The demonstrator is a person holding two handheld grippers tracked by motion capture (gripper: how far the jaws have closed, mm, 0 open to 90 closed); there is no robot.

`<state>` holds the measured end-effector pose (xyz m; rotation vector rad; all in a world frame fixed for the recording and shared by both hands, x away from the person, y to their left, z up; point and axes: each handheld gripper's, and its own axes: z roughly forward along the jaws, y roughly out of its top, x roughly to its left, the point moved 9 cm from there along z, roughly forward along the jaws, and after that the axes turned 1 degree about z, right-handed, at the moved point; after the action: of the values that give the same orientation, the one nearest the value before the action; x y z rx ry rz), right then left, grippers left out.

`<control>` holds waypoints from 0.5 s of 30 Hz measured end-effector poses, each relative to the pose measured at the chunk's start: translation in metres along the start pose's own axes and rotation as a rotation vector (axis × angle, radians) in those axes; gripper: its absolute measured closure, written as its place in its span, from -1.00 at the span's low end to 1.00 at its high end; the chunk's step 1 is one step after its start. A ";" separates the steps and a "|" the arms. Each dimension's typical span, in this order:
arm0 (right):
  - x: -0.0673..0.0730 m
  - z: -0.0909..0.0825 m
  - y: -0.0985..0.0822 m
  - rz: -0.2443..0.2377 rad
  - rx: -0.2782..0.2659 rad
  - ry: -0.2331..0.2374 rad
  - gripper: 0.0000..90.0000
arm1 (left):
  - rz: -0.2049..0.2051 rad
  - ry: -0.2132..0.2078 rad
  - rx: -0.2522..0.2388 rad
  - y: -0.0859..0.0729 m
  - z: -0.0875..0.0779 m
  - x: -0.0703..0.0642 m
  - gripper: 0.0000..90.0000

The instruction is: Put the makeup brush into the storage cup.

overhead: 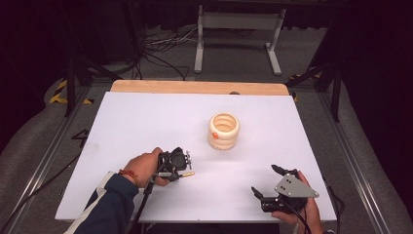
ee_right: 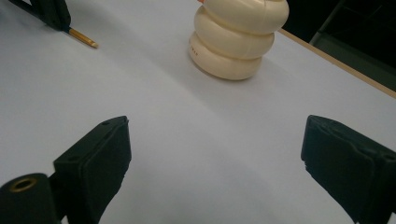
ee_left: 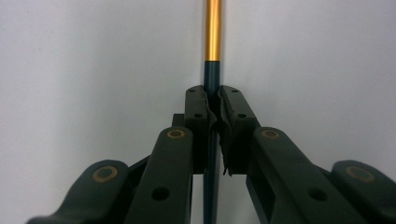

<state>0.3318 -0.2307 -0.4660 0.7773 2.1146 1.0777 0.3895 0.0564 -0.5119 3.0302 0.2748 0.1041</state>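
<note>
A thin pen with a dark shaft and a gold end (ee_left: 214, 32) lies on the white tabletop (overhead: 146, 122), pointing away from my left gripper (ee_left: 213, 100). The pads are pressed on the dark shaft from both sides. From above, the left gripper (overhead: 184, 168) sits left of centre near the front, and the pen's gold tip (overhead: 187, 174) pokes out to its right. My right gripper (overhead: 265, 179) rests near the front right corner, jaws wide apart with nothing between them (ee_right: 215, 135). A cream ribbed holder (overhead: 224, 130) stands upright mid-table, apart from both grippers.
The holder (ee_right: 236, 37) stands ahead of the right jaws, with the pen's gold tip (ee_right: 84, 38) off to the upper left. A wooden strip (overhead: 195, 87) runs along the table's far edge. A metal stand (overhead: 238, 39) and cables lie on the floor beyond.
</note>
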 end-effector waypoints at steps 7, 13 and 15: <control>-0.001 -0.001 0.000 0.005 -0.001 -0.001 -0.80 | -0.016 0.011 -0.041 -0.002 0.000 0.000 0.84; 0.000 0.000 0.000 0.001 0.001 0.003 -0.80 | -0.024 0.010 -0.054 -0.007 -0.002 0.000 0.84; 0.000 0.000 0.000 0.003 -0.001 0.001 -0.80 | -0.036 0.016 -0.075 -0.009 -0.002 0.000 0.84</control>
<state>0.3318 -0.2311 -0.4658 0.7795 2.1145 1.0807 0.3883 0.0651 -0.5111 2.9495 0.3189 0.1327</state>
